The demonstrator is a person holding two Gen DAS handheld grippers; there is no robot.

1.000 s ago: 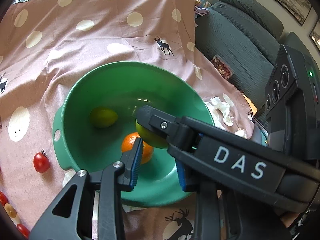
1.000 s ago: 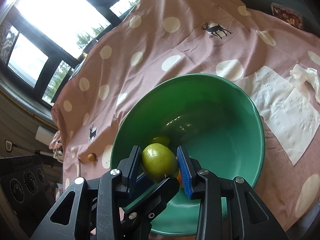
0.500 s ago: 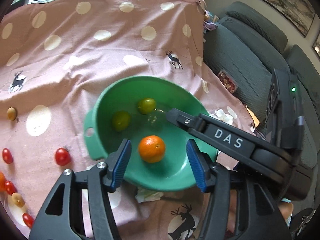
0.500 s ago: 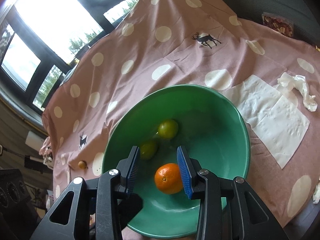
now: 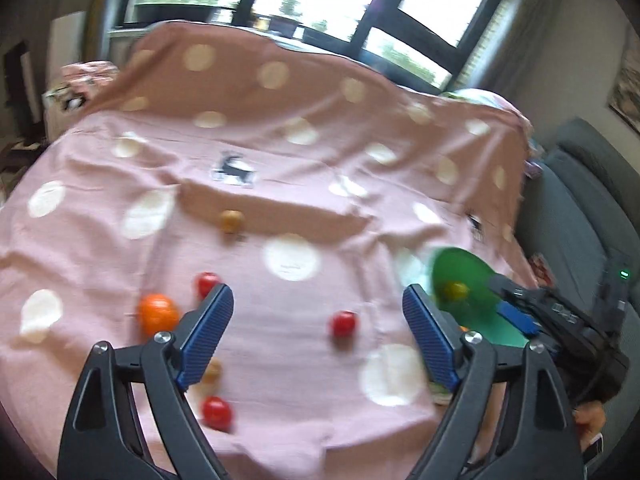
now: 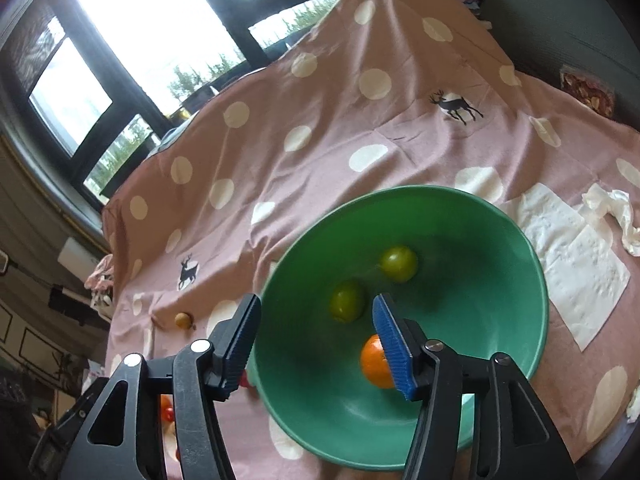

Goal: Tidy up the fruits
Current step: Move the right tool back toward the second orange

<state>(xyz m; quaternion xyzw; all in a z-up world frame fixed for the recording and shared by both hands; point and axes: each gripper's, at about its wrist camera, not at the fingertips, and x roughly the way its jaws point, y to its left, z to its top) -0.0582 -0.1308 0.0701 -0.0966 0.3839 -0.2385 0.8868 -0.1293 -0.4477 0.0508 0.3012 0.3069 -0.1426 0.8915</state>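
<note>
Fruit dropped a moment ago now sits in the green bowl (image 6: 516,240) near the counter's right edge, and both the left tool (image 5: 318,334) and right tool (image 6: 316,340) have just been opening, empty, so the orange (image 5: 157,313) by the left edge looks next.

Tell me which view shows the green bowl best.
The right wrist view: the bowl fills the frame, sharp, with two green fruits and an orange inside. The left wrist view catches only a blurred slice at its right edge, partly behind the right gripper.
</note>
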